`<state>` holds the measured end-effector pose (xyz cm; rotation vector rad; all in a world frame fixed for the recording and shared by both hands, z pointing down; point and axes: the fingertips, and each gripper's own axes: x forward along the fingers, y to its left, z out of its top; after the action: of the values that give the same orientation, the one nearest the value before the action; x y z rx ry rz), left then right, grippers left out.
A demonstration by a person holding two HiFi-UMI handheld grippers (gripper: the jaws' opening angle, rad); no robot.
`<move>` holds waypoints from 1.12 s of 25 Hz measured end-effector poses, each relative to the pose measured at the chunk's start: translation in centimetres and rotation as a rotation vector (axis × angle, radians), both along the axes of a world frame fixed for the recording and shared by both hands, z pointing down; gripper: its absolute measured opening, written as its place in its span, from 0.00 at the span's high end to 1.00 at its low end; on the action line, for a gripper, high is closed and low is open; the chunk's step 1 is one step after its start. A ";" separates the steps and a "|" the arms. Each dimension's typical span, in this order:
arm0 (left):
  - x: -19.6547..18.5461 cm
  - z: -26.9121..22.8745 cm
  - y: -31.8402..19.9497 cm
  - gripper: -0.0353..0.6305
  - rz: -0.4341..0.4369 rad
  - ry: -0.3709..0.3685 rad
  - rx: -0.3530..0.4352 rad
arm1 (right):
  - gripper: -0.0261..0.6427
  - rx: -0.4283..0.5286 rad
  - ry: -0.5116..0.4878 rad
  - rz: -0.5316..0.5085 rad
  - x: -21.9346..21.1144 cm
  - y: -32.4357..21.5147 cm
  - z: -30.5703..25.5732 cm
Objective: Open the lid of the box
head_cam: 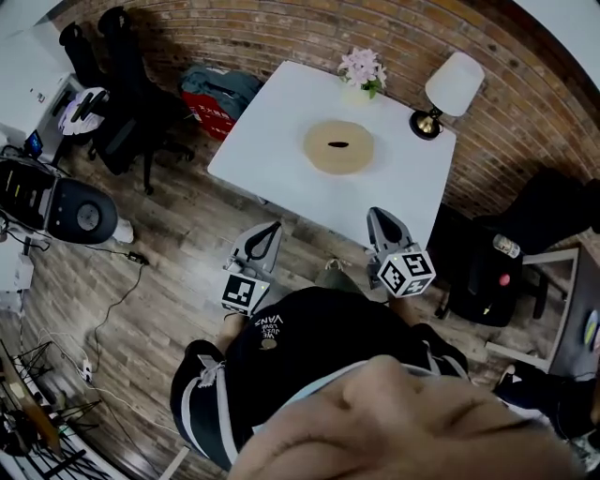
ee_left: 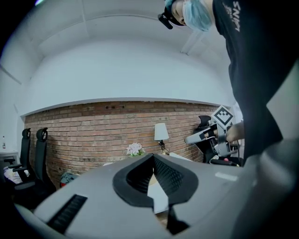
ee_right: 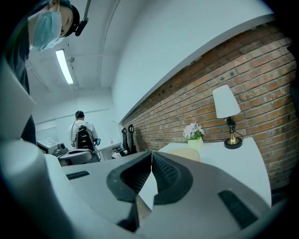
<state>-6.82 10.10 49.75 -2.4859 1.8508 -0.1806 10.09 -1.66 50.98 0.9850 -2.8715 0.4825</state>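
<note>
Box (head_cam: 338,147), round and tan, is sitting near the middle of the white table (head_cam: 281,122), and its lid, with a dark oval slot in the top, is lying flat on it. Nothing of mine is touching it.

Behind the box, at the table's far edge by the brick wall (head_cam: 281,28), a small pot of pale pink flowers (head_cam: 362,73) is standing. At the table's far right corner a lamp (head_cam: 448,89) with a white shade and a brass foot is standing.

I am holding my left gripper (head_cam: 275,225) over the wooden floor (head_cam: 178,244), just short of the table's near edge and well apart from the box. Its jaws are pressed together with nothing between them. I am holding my right gripper (head_cam: 377,214) right at the table's near edge, also well apart from the box. Its jaws are likewise meeting at the tips and gripping nothing. Both grippers are pointing toward the table, each with its marker cube at the end nearest me.

To the left of the table, a red bag (head_cam: 217,98) under a blue-grey cloth is lying against the wall, and black office chairs (head_cam: 122,84) are standing beyond it. To the right of the table another black chair (head_cam: 487,272) is standing. In the right gripper view, a person with a backpack (ee_right: 83,135) is standing far off down the room, left of the table.
</note>
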 end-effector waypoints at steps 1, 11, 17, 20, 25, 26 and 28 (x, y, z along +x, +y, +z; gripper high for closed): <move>0.3 0.0 -0.7 0.93 0.005 -0.002 -0.002 | 0.96 -0.001 -0.002 0.000 0.1 -0.5 -0.1; 2.8 -0.9 -7.9 0.93 0.010 0.007 0.022 | 0.96 0.034 -0.007 -0.039 1.1 -6.5 -1.1; 4.6 -0.2 -11.5 0.93 0.000 0.001 0.005 | 0.96 0.027 -0.006 -0.060 2.6 -10.0 -0.8; 5.3 0.0 -13.3 0.93 -0.012 0.004 0.006 | 0.96 0.029 -0.003 -0.078 3.0 -11.6 -0.7; 5.9 0.4 -15.1 0.93 -0.027 0.012 0.009 | 0.96 0.045 0.000 -0.097 3.4 -13.3 -0.8; 6.0 0.5 -15.3 0.93 -0.026 0.015 0.008 | 0.96 0.047 -0.001 -0.096 3.5 -13.6 -0.8; 5.9 0.6 -15.7 0.93 -0.019 0.021 0.004 | 0.96 0.047 -0.002 -0.088 3.5 -13.8 -0.8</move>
<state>-0.94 -5.59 50.40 -2.4777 1.8820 -0.1517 13.56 -15.48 50.13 0.8602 -2.9260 0.4108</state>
